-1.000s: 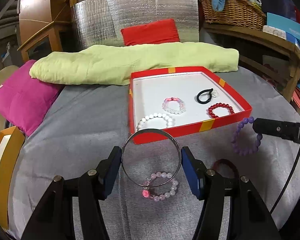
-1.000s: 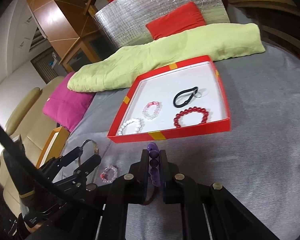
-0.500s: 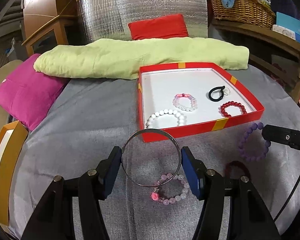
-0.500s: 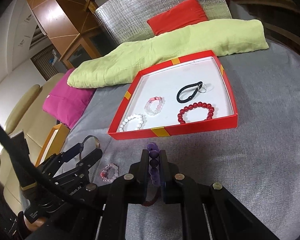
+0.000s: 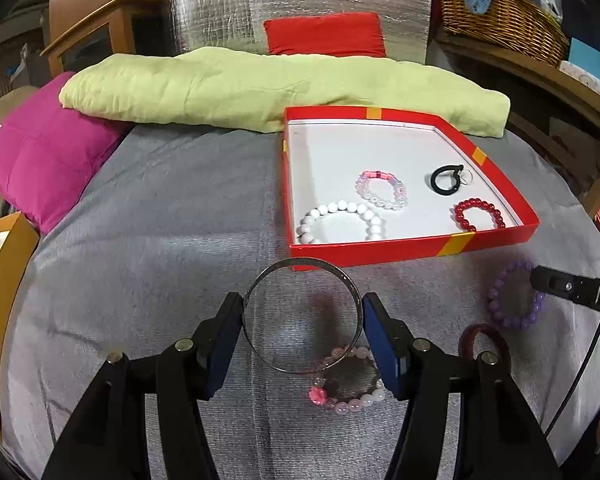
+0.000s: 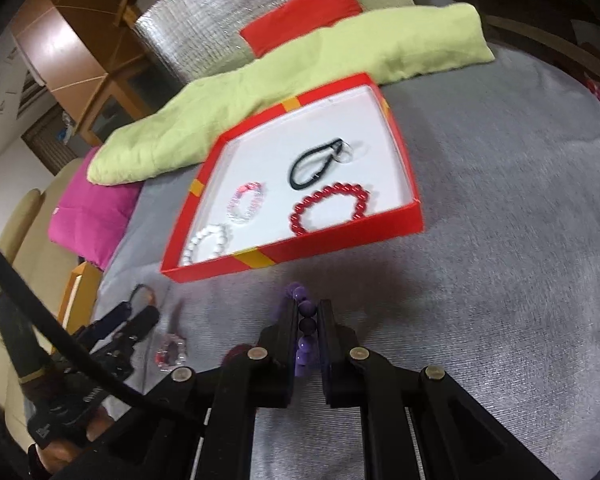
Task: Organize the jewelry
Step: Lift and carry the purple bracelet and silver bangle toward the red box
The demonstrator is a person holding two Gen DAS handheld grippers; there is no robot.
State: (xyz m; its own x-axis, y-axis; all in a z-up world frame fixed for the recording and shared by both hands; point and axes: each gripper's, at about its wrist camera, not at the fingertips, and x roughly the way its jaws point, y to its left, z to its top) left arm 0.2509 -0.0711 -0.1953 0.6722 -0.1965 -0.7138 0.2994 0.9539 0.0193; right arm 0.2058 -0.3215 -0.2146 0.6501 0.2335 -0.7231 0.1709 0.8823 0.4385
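Note:
My left gripper (image 5: 302,312) is shut on a thin silver bangle (image 5: 260,280), held flat above the grey cloth just before the red tray (image 5: 364,254). My right gripper (image 6: 308,308) is shut on a purple bead bracelet (image 6: 305,322), held above the cloth near the tray's front wall (image 6: 340,232); the bracelet also shows in the left wrist view (image 5: 500,304). The tray holds a white bead bracelet (image 5: 340,208), a pink-and-clear one (image 5: 380,190), a red one (image 5: 478,214) and a black hair tie (image 5: 444,178). A pink bead bracelet (image 5: 346,394) and a dark red hair tie (image 5: 484,336) lie on the cloth.
A folded lime-green cloth (image 5: 260,88) lies behind the tray. A magenta cushion (image 5: 40,160) sits at the left edge, a red cushion (image 5: 324,34) and foil panel at the back. A wicker basket (image 5: 500,20) stands on a wooden shelf at the right.
Both grippers have moved back and to the left with their bracelets; the tray has shifted right and farther off in the left wrist view. The right wrist view has tilted.

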